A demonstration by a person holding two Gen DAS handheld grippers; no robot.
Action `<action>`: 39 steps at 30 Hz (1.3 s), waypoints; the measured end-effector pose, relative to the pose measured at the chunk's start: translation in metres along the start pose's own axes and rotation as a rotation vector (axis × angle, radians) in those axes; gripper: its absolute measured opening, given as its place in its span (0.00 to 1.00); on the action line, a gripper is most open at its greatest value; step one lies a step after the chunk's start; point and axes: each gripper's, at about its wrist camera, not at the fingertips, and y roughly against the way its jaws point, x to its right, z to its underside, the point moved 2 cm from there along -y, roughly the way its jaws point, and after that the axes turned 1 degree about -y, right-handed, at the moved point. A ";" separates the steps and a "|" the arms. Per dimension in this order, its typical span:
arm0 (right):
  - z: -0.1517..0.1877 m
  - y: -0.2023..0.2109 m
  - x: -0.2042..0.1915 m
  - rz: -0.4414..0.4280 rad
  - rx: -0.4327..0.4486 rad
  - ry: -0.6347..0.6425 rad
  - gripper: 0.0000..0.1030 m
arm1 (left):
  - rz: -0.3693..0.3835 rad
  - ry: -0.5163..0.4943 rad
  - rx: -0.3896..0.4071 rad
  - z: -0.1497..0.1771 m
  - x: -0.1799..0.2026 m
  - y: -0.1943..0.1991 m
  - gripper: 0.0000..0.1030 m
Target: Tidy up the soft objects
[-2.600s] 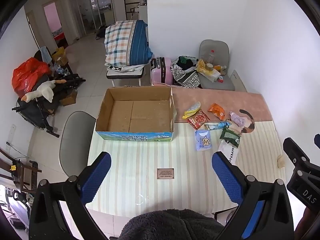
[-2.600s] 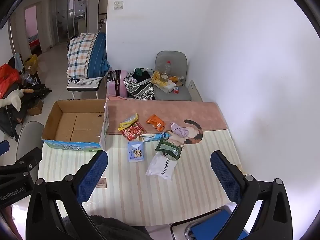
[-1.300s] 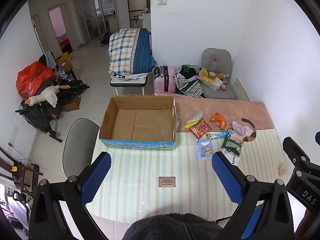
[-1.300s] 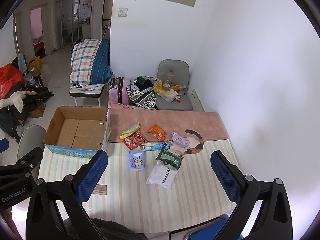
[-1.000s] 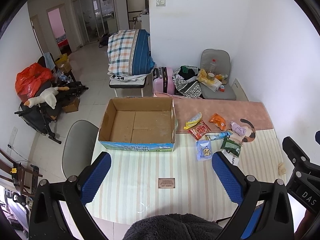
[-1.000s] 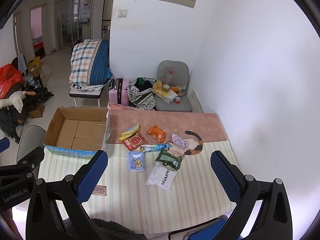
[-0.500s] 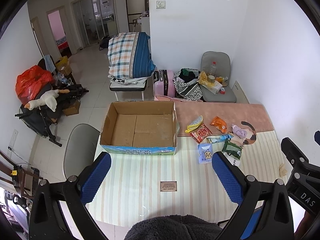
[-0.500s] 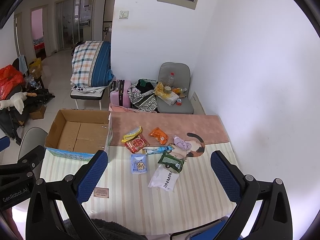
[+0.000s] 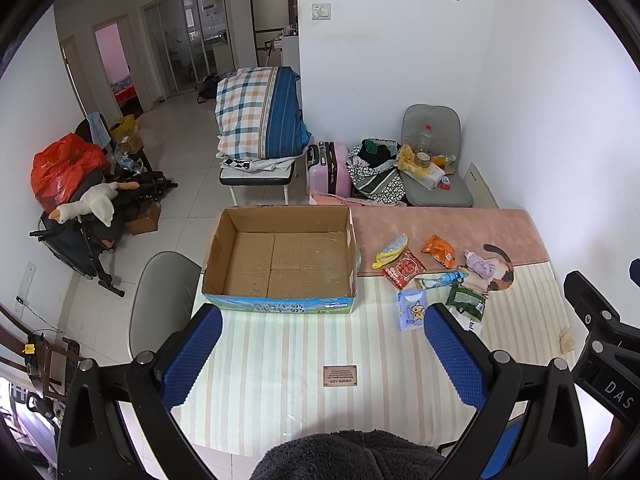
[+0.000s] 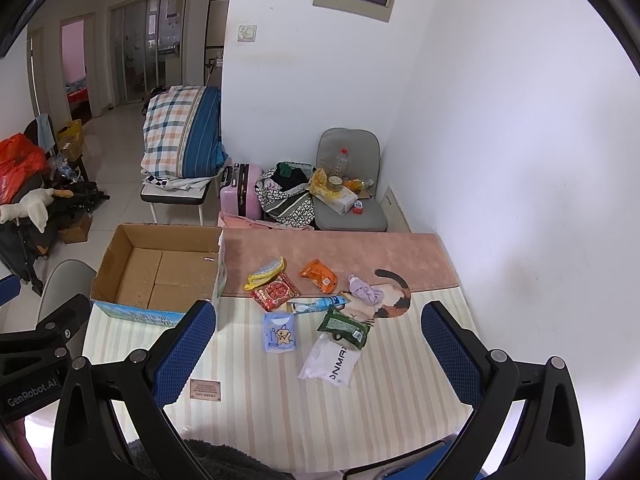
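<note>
An empty cardboard box [image 9: 280, 256] [image 10: 160, 268] stands at the table's far left. Right of it lie several soft packets: a yellow pouch [image 10: 266, 270], a red packet [image 10: 276, 291], an orange packet [image 10: 319, 275], a lilac cloth [image 10: 366, 290], a blue tube [image 10: 320, 304], a blue tissue pack [image 10: 280, 334], a green packet [image 10: 344, 328] and a white bag [image 10: 332, 362]. My left gripper [image 9: 322, 346] and right gripper [image 10: 318, 350] are both open and empty, held high above the table's near side.
The striped tablecloth [image 9: 280, 360] has a small brown label [image 9: 340, 376]. A pink mat [image 10: 340, 252] covers the far end. A grey chair [image 9: 160, 292] stands left of the table. A wall is close on the right. Clutter fills the floor beyond.
Both grippers have risen and drawn back a little, so the table and its objects look slightly smaller and lower. Nothing on the table has moved.
</note>
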 end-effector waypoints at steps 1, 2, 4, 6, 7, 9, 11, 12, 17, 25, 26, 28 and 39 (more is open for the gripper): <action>-0.001 0.000 0.000 -0.002 -0.001 0.000 1.00 | 0.001 0.000 0.000 0.000 0.000 0.000 1.00; -0.002 0.001 -0.001 -0.004 -0.002 0.001 1.00 | -0.001 -0.002 0.000 0.000 0.000 0.000 1.00; -0.003 0.001 -0.003 -0.005 -0.005 0.002 1.00 | -0.001 -0.001 -0.001 -0.001 -0.001 0.000 1.00; -0.004 0.002 -0.004 -0.007 -0.003 0.003 1.00 | -0.002 0.001 -0.004 -0.004 -0.005 0.000 1.00; -0.005 0.002 -0.004 -0.007 -0.003 0.004 1.00 | -0.002 0.002 -0.005 -0.005 -0.006 0.000 1.00; -0.004 0.002 -0.005 -0.009 -0.003 0.002 1.00 | -0.003 0.002 -0.004 -0.006 -0.008 0.000 1.00; -0.004 0.001 -0.005 -0.013 -0.005 0.001 1.00 | -0.005 0.003 -0.003 -0.007 -0.010 0.000 1.00; -0.004 0.001 -0.005 -0.014 -0.004 0.001 1.00 | -0.005 0.003 -0.003 -0.006 -0.010 0.000 1.00; 0.000 -0.004 -0.001 -0.014 -0.012 -0.023 1.00 | 0.003 0.008 -0.008 -0.004 -0.012 -0.002 1.00; 0.001 -0.048 0.056 0.058 -0.058 -0.164 1.00 | 0.000 0.002 0.003 -0.017 0.012 -0.047 1.00; 0.002 -0.057 0.065 0.069 -0.069 -0.177 1.00 | -0.008 -0.006 0.005 -0.019 0.018 -0.056 1.00; 0.007 -0.087 0.085 0.086 -0.127 -0.196 1.00 | -0.011 -0.033 0.002 -0.022 0.031 -0.074 1.00; 0.089 -0.319 0.112 -0.134 -0.520 0.053 1.00 | 0.049 -0.206 -0.384 0.011 0.134 -0.262 1.00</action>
